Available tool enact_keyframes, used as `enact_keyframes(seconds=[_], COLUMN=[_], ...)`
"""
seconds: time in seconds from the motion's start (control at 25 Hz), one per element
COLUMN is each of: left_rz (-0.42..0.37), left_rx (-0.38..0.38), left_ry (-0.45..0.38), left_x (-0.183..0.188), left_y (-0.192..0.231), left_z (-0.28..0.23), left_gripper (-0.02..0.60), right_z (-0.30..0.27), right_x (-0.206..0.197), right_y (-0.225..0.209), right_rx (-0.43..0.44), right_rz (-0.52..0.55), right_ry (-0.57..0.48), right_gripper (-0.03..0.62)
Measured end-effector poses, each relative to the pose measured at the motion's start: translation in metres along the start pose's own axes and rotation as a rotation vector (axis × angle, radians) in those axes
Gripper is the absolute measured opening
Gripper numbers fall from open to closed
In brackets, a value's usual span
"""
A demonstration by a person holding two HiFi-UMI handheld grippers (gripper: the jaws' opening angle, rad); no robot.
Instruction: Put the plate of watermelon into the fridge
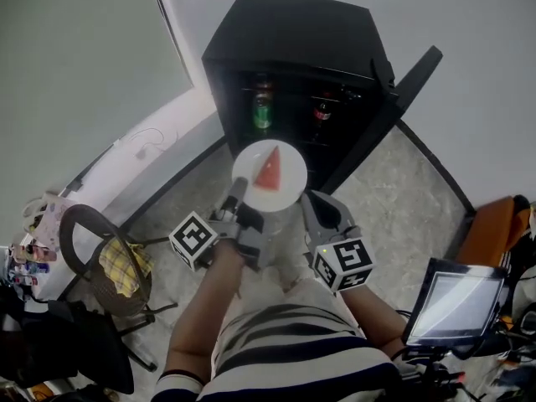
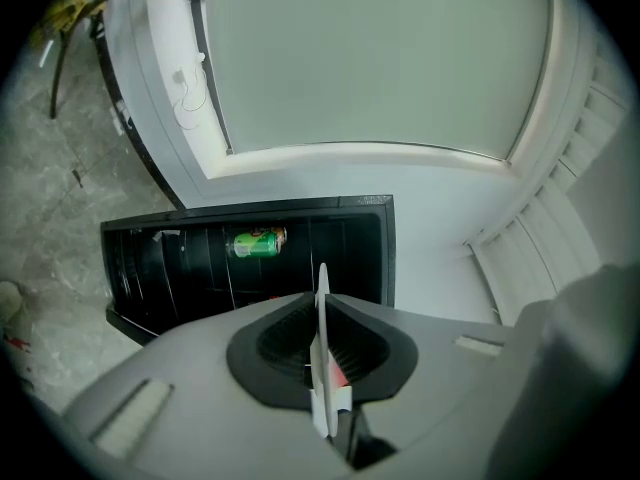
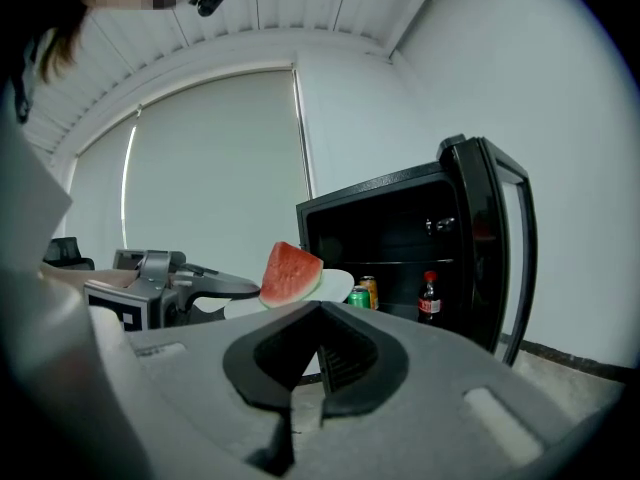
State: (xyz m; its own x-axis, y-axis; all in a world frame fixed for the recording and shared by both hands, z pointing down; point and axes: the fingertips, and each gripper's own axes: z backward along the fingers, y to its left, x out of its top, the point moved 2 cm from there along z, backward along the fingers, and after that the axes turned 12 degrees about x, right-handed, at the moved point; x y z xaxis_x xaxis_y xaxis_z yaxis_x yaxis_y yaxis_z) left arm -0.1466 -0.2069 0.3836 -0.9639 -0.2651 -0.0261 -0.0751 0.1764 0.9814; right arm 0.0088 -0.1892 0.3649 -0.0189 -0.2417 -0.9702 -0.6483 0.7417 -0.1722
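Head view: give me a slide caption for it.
Left gripper holds the watermelon plate before the open fridge; right gripper shut, empty.

Looking steeply down: the black fridge (image 1: 289, 32) stands against the wall with its door (image 1: 394, 107) swung wide to the right. On the shelf inside sit a green can (image 1: 263, 111) and a dark bottle (image 1: 322, 110) with a red label. Right in front of the opening, a white plate (image 1: 293, 181) carries a red wedge of watermelon (image 1: 268, 172). The left gripper (image 1: 237, 193) grips the plate's near-left rim, while the right gripper (image 1: 325, 209) sits just beside its lower right edge, pointing at the fridge. Off to the left is a chair (image 1: 79, 224) with a yellow checked cloth (image 1: 124, 266) on it; low right, a screen (image 1: 456, 300).
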Motion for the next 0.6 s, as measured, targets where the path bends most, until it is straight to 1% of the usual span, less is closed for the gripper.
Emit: enact_keyframes(seconds=[0.2,0.32,0.48,0.6], left_rz=[0.017,0.022,0.029,0.043], left_rx=[0.017,0.011,0.001,-0.022], left_ry=[0.008,-0.001,-0.027,-0.039], left_x=[0.008,0.013,0.021,0.023], left_y=[0.004,0.001,-0.007,-0.016], left_z=[-0.022,-0.035,-0.05,-0.062], left_gripper=[0.018,0.02,0.02,0.02], right_z=[-0.013,-0.021,-0.031,-0.042], right_x=[-0.004,-0.005,0.0,0.002], right_y=[-0.012,-0.017,-0.021,-0.029], right_rx=[-0.03,-0.032,-0.023,-0.016], right_rz=[0.017,0.031,0.055,0.075], right_ry=[0.018,0.024,0.006,-0.011], right_gripper=[0.001,0.002,0.0,0.002])
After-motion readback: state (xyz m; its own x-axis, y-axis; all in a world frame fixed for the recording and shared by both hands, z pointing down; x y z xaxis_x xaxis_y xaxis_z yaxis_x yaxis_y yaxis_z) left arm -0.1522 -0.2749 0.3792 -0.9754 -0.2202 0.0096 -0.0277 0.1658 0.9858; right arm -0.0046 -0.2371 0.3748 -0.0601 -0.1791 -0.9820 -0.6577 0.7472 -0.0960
